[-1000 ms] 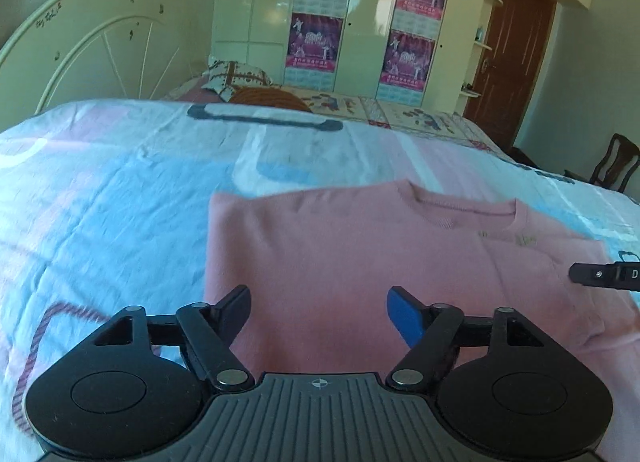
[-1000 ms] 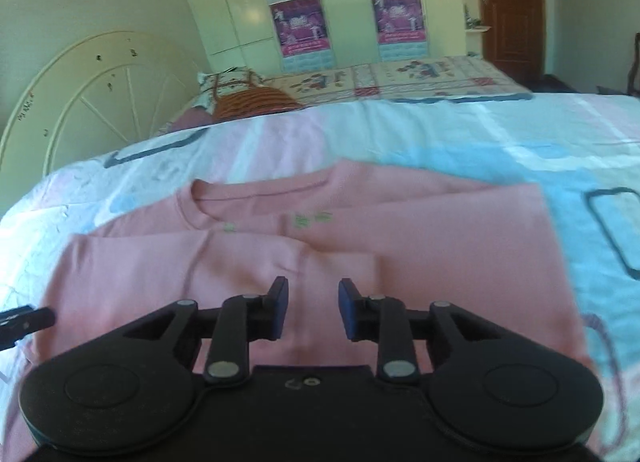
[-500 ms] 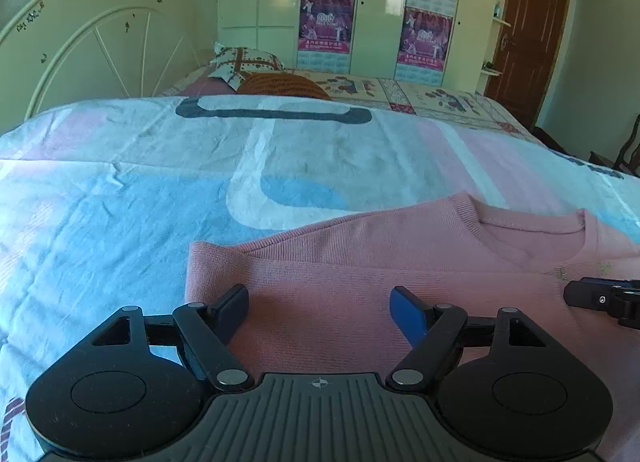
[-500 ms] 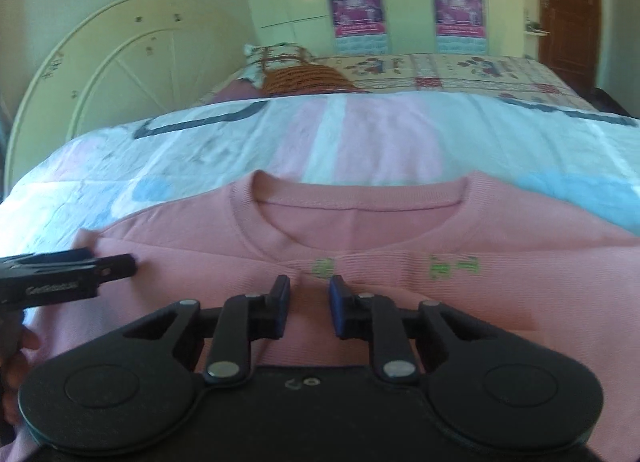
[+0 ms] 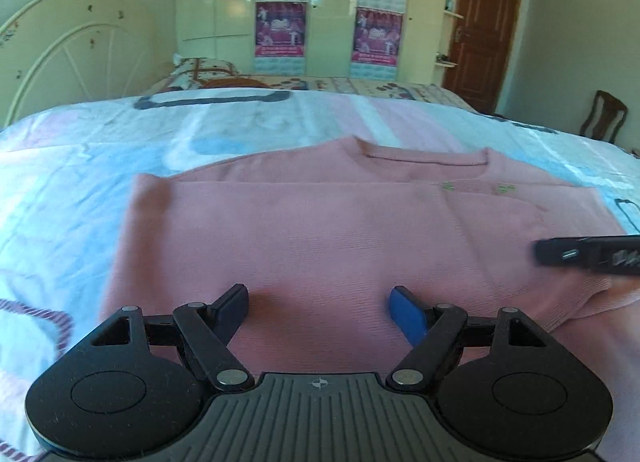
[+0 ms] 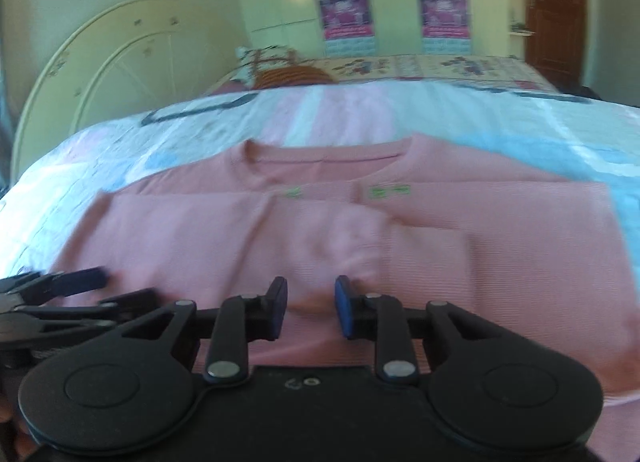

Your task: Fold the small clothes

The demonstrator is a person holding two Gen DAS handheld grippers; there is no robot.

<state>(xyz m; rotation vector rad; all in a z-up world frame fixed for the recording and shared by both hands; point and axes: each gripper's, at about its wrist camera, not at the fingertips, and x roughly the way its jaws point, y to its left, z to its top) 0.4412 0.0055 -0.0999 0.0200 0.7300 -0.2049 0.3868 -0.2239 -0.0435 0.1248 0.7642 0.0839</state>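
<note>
Pink sweater point(image 5: 328, 238) lies partly folded on bed point(image 5: 80, 166); left gripper point(image 5: 320, 308) and right gripper point(image 6: 310, 304) jaws released, empty

The pink sweater's point(image 5: 320, 238) near hem is hiding behind the left gripper point(image 5: 320, 312); motion is blurring the right gripper point(image 5: 588, 258) at 3 o'clock.

You have one pink knitted sweater point(image 5: 340, 230) lying on one bed with a pale blue and pink patterned sheet point(image 5: 80, 166), and two black two-finger grippers, the left gripper point(image 5: 320, 308) and the right gripper point(image 6: 310, 304). Behind it you have four purple posters point(image 5: 281, 28) on the cream wardrobe doors, one brown wooden door point(image 5: 486, 22) and one dark wooden chair point(image 5: 604, 116).
</note>
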